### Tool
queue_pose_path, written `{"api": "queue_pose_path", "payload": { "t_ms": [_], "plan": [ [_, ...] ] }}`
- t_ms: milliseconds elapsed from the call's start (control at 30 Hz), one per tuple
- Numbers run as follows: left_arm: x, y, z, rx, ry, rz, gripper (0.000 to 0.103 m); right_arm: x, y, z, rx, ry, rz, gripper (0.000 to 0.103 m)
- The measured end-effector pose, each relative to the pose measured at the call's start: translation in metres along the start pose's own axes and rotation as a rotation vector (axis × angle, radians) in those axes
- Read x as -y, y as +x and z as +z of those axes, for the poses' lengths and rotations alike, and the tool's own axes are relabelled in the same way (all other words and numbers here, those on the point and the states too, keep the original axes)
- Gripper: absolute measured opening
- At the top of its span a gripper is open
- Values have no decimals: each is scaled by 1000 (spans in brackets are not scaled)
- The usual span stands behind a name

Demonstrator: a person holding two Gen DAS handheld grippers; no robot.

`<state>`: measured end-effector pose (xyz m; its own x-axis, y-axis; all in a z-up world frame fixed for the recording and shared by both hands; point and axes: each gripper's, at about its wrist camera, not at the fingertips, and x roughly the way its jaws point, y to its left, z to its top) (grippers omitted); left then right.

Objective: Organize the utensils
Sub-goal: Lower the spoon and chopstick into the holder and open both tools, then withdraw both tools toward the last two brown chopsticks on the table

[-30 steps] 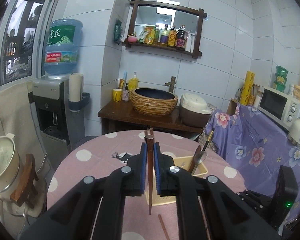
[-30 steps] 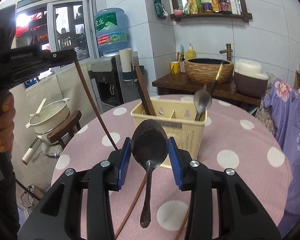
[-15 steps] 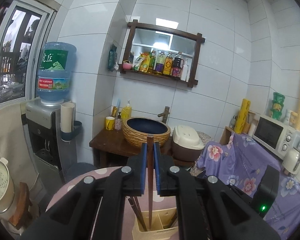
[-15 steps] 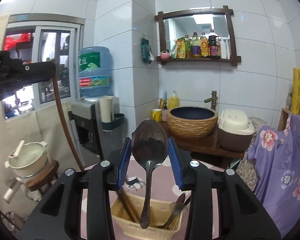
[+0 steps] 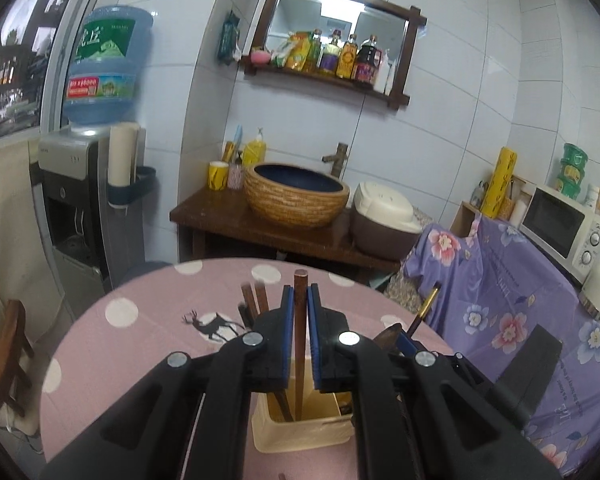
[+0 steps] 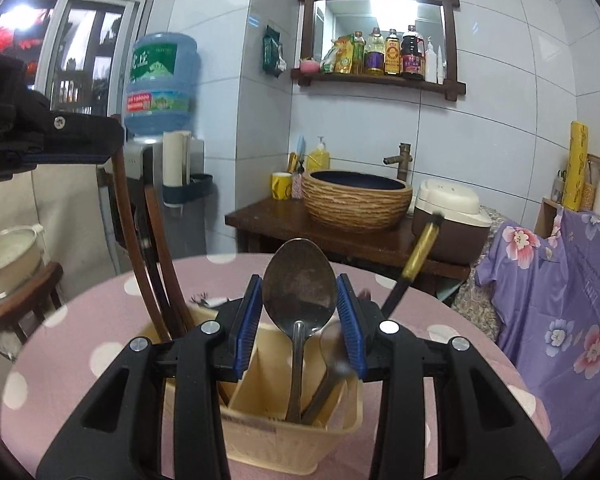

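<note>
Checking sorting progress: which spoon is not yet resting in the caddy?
The metal spoon clamped by its bowl in the right tool, handle hanging into the yellow caddy; the other spoon leans free inside.

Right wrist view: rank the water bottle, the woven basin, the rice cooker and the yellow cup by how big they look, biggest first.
1. woven basin
2. water bottle; close to the basin, so these two could swap
3. rice cooker, partly hidden by a utensil handle
4. yellow cup, clearly smallest

All stand at a similar distance, far back.
</note>
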<state>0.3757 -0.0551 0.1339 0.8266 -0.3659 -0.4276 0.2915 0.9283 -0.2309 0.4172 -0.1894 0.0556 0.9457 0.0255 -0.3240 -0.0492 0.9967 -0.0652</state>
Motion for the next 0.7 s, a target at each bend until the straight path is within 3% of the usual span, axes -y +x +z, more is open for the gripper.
{"api": "queue_pose_path", "payload": {
  "t_ms": [300, 367, 400, 433, 533, 700],
  "plan": [
    [-2, 13, -19, -19, 12, 48, 8, -8, 1, -25, -22, -62, -36, 38],
    [-4, 11, -19, -21, 4, 39, 9, -9, -2, -27, -8, -74, -39, 52],
    [-3, 8, -19, -19, 10, 39, 11, -9, -5, -27, 6, -78, -44, 54],
    [-3, 4, -19, -12, 18, 42, 18, -8, -7, -27, 15, -81, -47, 56],
    [-3, -18, -23, 34, 14, 23, 56, -7, -21, -25, 35, -81, -34, 65],
    [-8, -47, -45, 49, -1, 21, 79, -4, -54, -30, 51, -66, -25, 69]
  ]
}}
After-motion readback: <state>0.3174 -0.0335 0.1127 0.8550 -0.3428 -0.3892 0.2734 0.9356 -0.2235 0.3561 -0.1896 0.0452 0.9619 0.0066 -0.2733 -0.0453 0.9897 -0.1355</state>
